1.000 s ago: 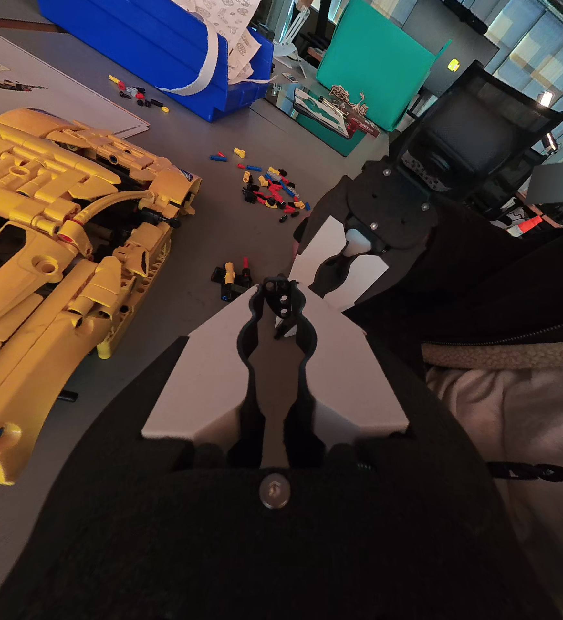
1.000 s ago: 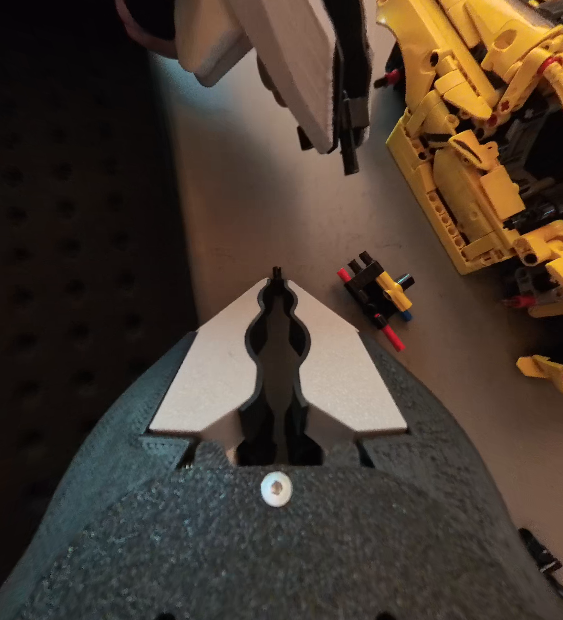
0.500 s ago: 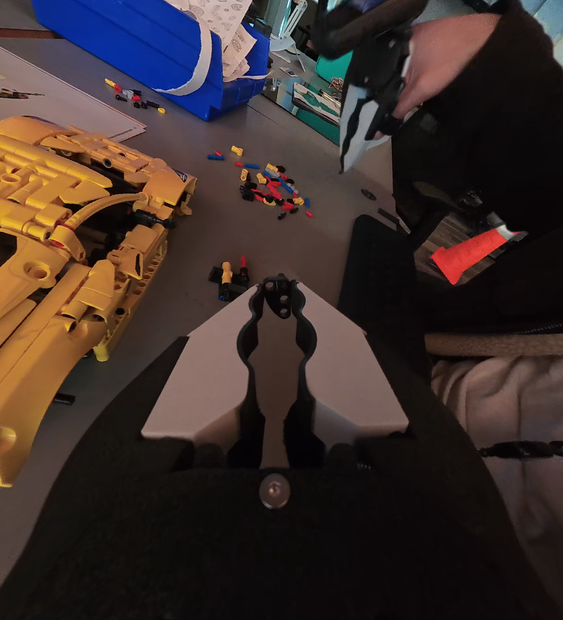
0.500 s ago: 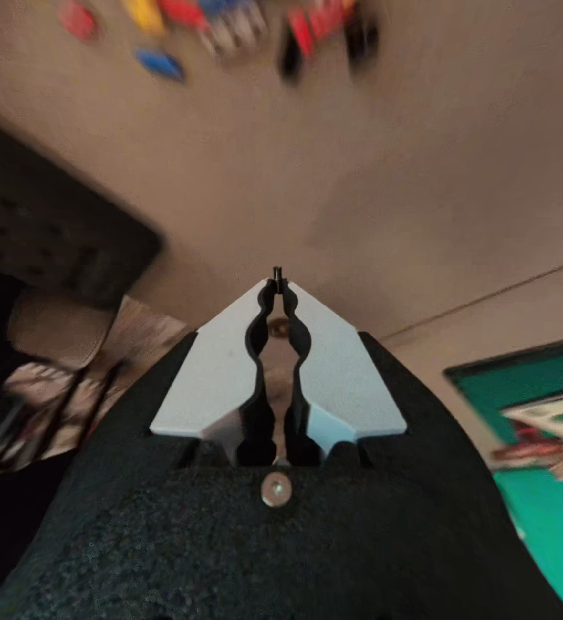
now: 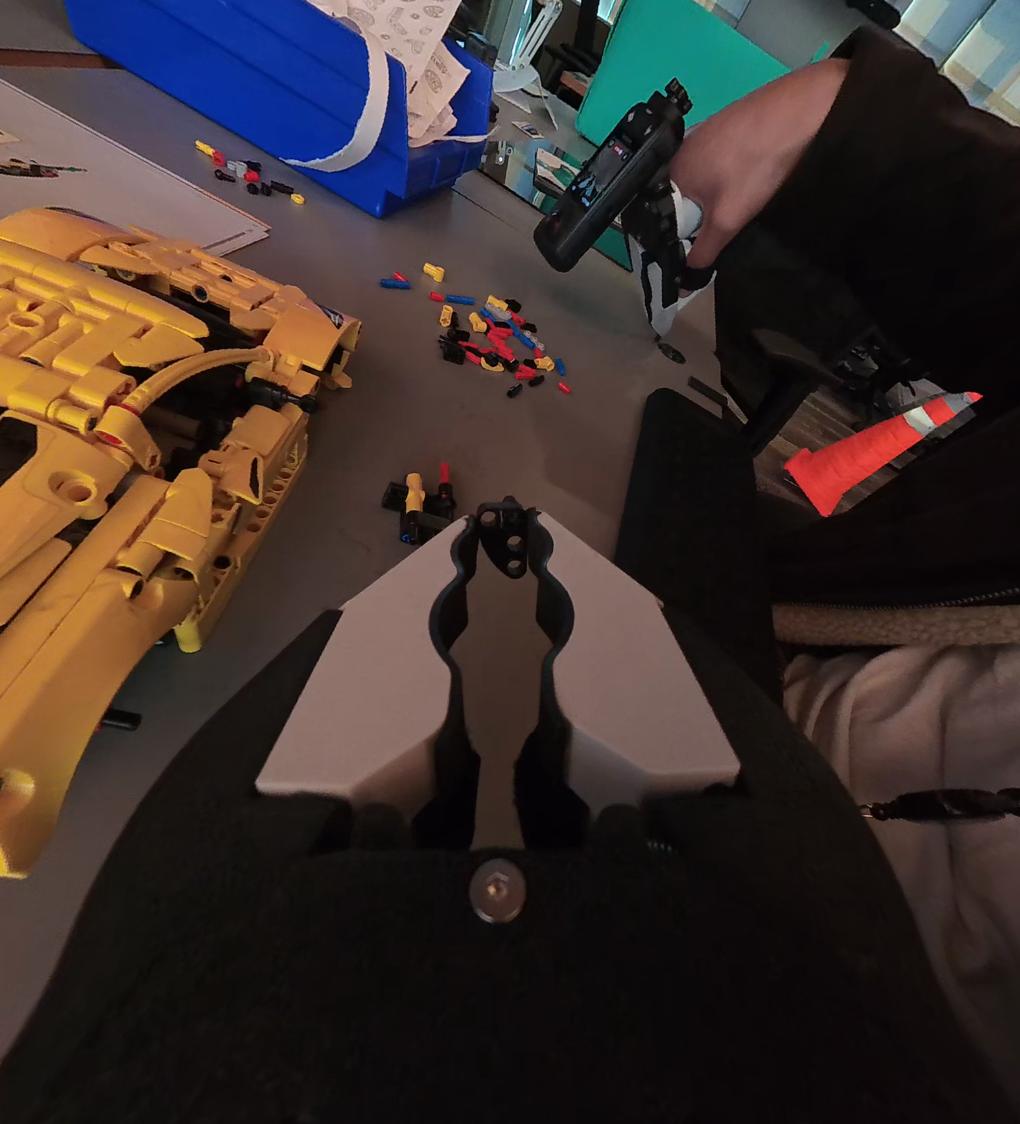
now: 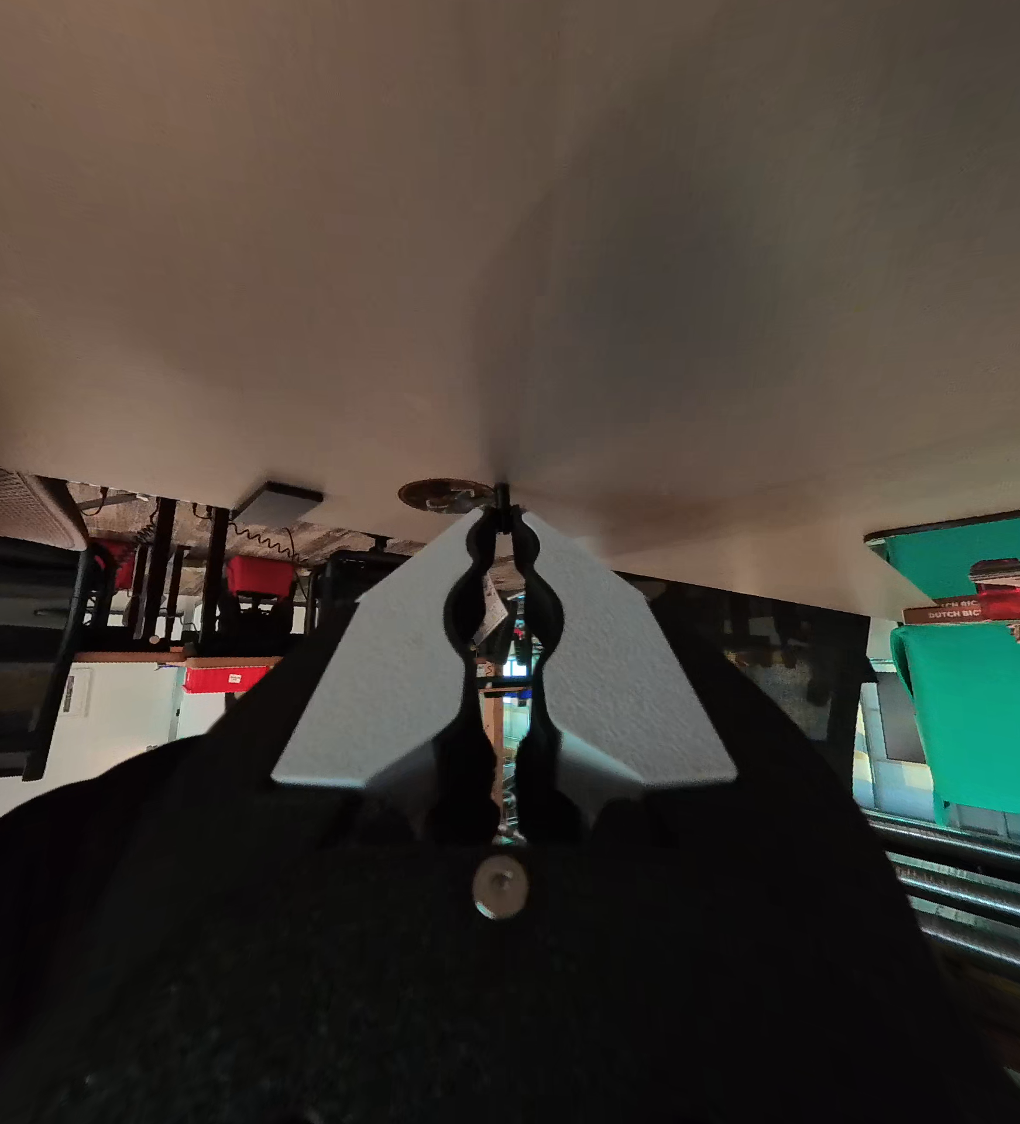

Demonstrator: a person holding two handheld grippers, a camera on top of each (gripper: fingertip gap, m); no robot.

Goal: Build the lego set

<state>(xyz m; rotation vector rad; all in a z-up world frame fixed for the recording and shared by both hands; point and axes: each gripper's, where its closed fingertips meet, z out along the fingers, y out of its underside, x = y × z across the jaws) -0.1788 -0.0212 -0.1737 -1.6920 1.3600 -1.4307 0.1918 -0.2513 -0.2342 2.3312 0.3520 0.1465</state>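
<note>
Lego car [image 5: 106, 462]: yellow, part-built, lying on the grey table [image 5: 373, 426] to the left
Left gripper [image 5: 506, 535]: pinching a black perforated piece [image 5: 504, 538] at the tips, fingers nearly closed; hanging near the car
Right gripper [image 6: 501, 511]: fingers almost together, gripping a thin black pin [image 6: 501, 496]; raised over the table's far edge, inverted
Loose parts [image 5: 495, 340]: lying scattered between the two grippers
Advice: bringing the pin back level with a hole, aligning squarely, pressing gently while holding the piece steady

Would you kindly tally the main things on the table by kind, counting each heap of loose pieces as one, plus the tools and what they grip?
Yellow car: 1
Blue bin: 1
Instruction sheet: 1
Heaps of loose pieces: 2
Small built piece: 1
Tools: 2 (left tool, right tool)
Gripped black pieces: 2
Total: 10
</note>
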